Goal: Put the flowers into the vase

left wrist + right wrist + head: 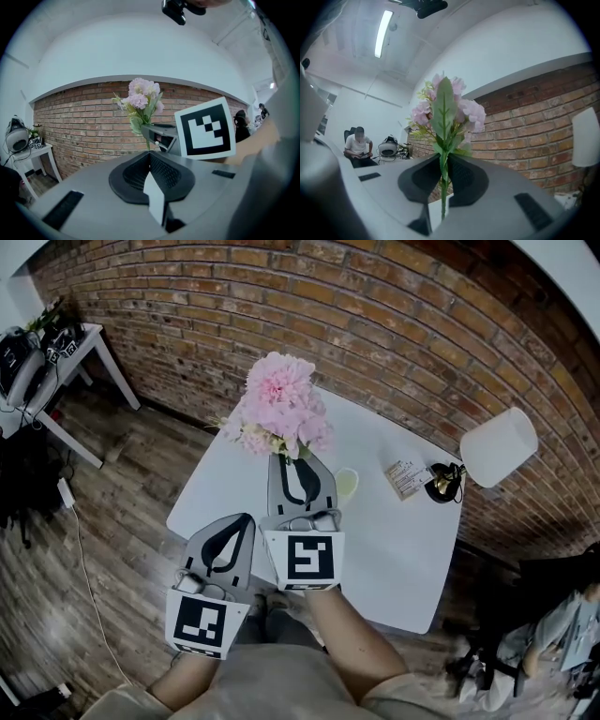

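1. Right gripper [298, 465]: I read its jaws as closed almost fully, pinching one thin green stem [442, 187]. In the right gripper view the stem runs upright through the narrow slot between the two dark pads [461, 176]. The flowers [278, 413], a pink cluster with pale green leaves, stand directly above the fingertips.

2. Left gripper [239, 526]: in the left gripper view the jaws meet at the tips and nothing is held between them. It sits nearer to me than the right gripper, on that gripper's left, and the two bodies are close together.

3. From the left gripper [150, 154], the flowers [143, 101] appear ahead and slightly above its tips. The right gripper's marker cube [206, 129] is just to their right.

4. Vase [347, 486]: a pale green vessel on the white table [403, 559], just beside the right flank of the right gripper and partly hidden by it. The flowers are above and to the left of it, not in it.

5. Beyond the right gripper, further right on the table, are a small card [405, 478] and a lamp [497, 448] with a white shade. A brick wall [375, 324] is ahead of both grippers
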`<act>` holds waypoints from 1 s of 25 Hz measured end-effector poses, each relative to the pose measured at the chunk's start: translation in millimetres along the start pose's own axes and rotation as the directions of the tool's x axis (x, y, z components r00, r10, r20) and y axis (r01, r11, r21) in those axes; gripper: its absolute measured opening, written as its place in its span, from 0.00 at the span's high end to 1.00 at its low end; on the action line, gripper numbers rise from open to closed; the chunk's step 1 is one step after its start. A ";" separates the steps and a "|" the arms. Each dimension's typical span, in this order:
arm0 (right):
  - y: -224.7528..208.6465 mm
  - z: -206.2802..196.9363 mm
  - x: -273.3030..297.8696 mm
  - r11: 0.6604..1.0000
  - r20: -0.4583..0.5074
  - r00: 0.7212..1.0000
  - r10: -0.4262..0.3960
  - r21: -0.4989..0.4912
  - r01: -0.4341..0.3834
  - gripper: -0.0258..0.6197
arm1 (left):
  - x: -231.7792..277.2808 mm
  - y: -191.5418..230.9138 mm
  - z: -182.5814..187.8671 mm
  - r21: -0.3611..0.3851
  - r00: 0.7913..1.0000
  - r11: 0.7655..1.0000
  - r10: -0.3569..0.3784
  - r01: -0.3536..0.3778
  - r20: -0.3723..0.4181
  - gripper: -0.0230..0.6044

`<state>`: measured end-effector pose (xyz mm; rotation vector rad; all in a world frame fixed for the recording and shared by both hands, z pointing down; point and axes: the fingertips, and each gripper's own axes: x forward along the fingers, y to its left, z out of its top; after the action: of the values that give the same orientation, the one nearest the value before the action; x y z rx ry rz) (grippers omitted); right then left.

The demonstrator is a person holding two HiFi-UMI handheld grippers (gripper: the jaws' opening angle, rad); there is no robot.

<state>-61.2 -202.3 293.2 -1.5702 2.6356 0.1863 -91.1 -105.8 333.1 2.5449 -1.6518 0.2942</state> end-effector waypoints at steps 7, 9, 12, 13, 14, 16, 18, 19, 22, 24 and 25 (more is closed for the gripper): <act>-21.3 5.7 -9.5 0.999 0.014 0.999 -0.033 -0.016 0.033 0.90 | 10.7 -18.2 2.1 0.000 0.999 0.999 -0.038 0.038 0.006 0.95; -23.5 7.8 -11.3 0.999 0.015 0.999 -0.041 -0.023 0.042 0.90 | 10.9 -19.9 3.5 0.001 0.999 0.999 -0.047 0.047 0.007 0.95; -27.9 9.4 -13.0 0.998 0.020 0.998 -0.053 -0.036 0.054 0.90 | 13.4 -23.5 4.4 0.004 0.998 0.998 -0.063 0.063 0.007 0.95; -29.0 9.4 -13.7 0.998 0.020 0.998 -0.057 -0.039 0.058 0.90 | 14.3 -24.4 4.3 0.007 0.998 0.998 -0.068 0.068 0.008 0.95; -30.1 9.7 -14.3 0.997 0.022 0.998 -0.060 -0.043 0.061 0.90 | 15.2 -25.3 4.2 0.012 0.997 0.997 -0.071 0.071 0.009 0.95; -33.0 11.4 -15.5 0.997 0.028 0.997 -0.065 -0.048 0.067 0.90 | 17.2 -27.4 4.5 0.023 0.997 0.997 -0.076 0.076 0.013 0.95; -37.5 12.8 -17.4 0.996 0.030 0.997 -0.076 -0.044 0.077 0.90 | 19.1 -30.6 6.0 0.020 0.996 0.996 -0.084 0.083 0.012 0.95; -39.7 13.5 -18.1 0.996 0.030 0.996 -0.082 -0.044 0.083 0.90 | 19.9 -31.9 7.0 0.019 0.996 0.996 -0.088 0.088 0.012 0.95; -42.4 16.1 -19.4 0.994 0.036 0.995 -0.093 -0.052 0.094 0.90 | 20.8 -33.7 10.2 0.018 0.995 0.995 -0.103 0.102 0.019 0.95; -44.6 16.3 -20.6 0.993 0.035 0.994 -0.100 -0.055 0.102 0.90 | 21.0 -35.3 12.6 0.019 0.994 0.994 -0.111 0.110 0.025 0.95; -46.8 16.3 -21.5 0.993 0.033 0.994 -0.105 -0.055 0.107 0.90 | 21.5 -36.5 13.7 0.020 0.993 0.993 -0.114 0.113 0.028 0.95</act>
<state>-9.8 -203.5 276.4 -1.7053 2.5379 0.2792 -47.8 -112.6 325.2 2.6561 -1.5125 0.2656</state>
